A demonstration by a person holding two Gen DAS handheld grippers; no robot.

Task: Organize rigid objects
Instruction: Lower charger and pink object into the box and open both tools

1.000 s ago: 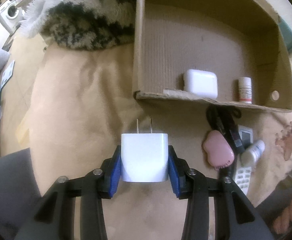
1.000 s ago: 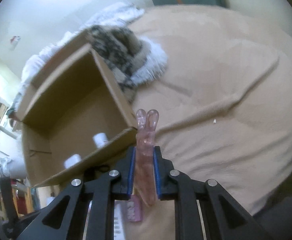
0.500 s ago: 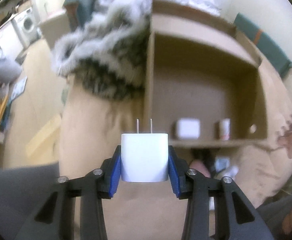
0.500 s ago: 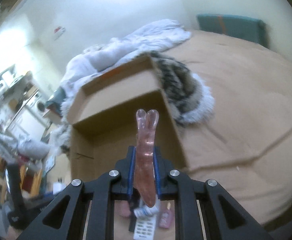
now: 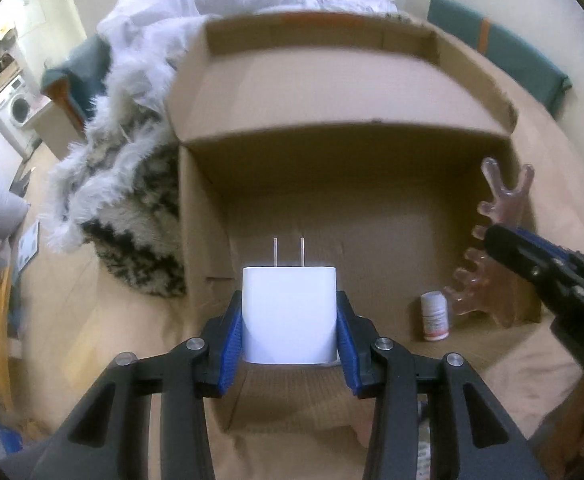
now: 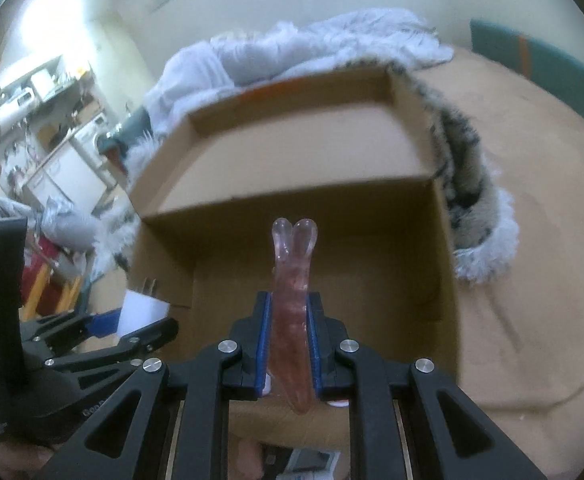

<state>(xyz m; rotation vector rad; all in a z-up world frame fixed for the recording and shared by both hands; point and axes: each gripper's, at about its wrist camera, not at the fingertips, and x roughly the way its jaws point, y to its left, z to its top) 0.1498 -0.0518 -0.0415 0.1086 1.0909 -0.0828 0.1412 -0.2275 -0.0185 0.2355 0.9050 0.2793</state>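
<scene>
My left gripper point(image 5: 290, 334) is shut on a white wall charger point(image 5: 289, 314), prongs pointing forward, held at the open front of a cardboard box point(image 5: 331, 92). My right gripper point(image 6: 290, 340) is shut on a pink translucent comb-like tool point(image 6: 292, 292), also held at the box point(image 6: 284, 140) opening. In the left wrist view the pink tool point(image 5: 491, 248) and right gripper point(image 5: 531, 264) show at the right. In the right wrist view the charger point(image 6: 144, 312) and left gripper point(image 6: 104, 340) show at the left. A small white pill bottle point(image 5: 434, 316) stands inside the box.
The box lies on a tan bedspread point(image 6: 539, 220). A white and black fluffy blanket point(image 5: 132, 152) lies left of the box. A white remote-like item point(image 6: 311, 460) lies below the right gripper. A washing machine point(image 5: 16, 108) stands far left.
Both grippers have risen and moved forward up to the box opening, each keeping its object. The items in front of the box have dropped out of the left wrist view.
</scene>
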